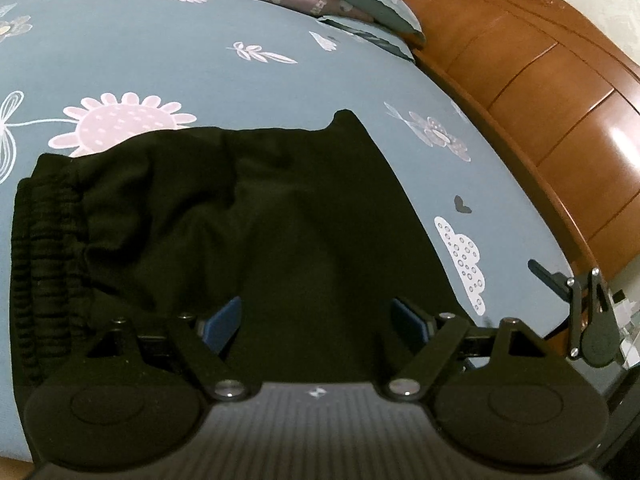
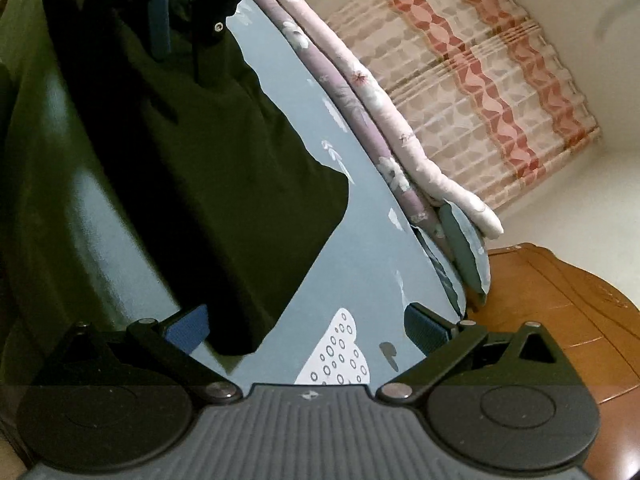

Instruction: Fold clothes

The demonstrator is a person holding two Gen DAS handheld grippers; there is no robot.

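A black garment (image 1: 248,216) with a ribbed elastic waistband (image 1: 44,248) on its left lies flat on the blue flowered bed sheet (image 1: 160,52). My left gripper (image 1: 316,320) hovers over the garment's near edge, open, its blue pads (image 1: 222,322) wide apart and the cloth lying below them. In the right wrist view the same garment (image 2: 192,160) stretches away to the upper left. My right gripper (image 2: 306,330) is open at the garment's near corner, with the cloth's tip beside the left pad (image 2: 188,330). The left gripper (image 2: 192,4) shows at the top, the right gripper (image 1: 588,316) at the left view's right edge.
Folded lilac and pink quilts (image 2: 360,120) and a pillow (image 2: 466,256) lie along the bed's far side. A wooden headboard (image 1: 540,92) borders the sheet on the right. A patterned curtain (image 2: 480,80) hangs behind. A white cloud print (image 2: 340,356) lies under the right gripper.
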